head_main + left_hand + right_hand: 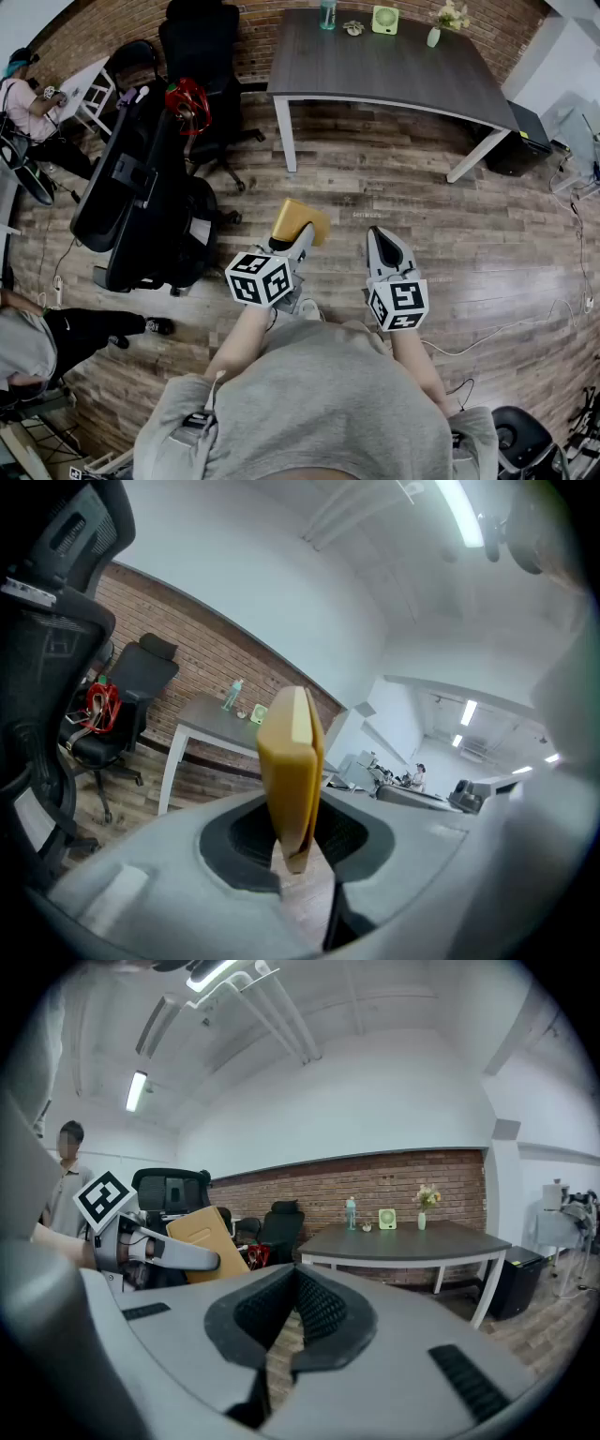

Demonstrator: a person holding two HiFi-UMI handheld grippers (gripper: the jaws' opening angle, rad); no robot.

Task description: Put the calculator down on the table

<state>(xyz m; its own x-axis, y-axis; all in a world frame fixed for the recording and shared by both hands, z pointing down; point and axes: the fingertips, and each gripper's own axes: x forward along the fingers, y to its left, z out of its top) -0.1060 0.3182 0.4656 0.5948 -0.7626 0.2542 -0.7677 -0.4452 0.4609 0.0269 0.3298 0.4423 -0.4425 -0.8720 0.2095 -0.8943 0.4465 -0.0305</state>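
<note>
So, nothing's done yet: the left tongs (pixel 300 236) are squeezed on the yellow calculator (pixel 299 219), up in the air, & the right tongs (pixel 381 242) are closed w/ nothing in them. The tabletop (pixel 394 70) is far off across the wood floor (pixel 375 183), so I think the calculator has to go over there & get put down.

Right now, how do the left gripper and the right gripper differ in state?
The left gripper is clamped on the yellow calculator; the right gripper holds nothing. The left gripper's jaws stand slightly apart around the calculator; the right gripper's jaws are together. Both point forward over the wood floor, short of the table.
</note>
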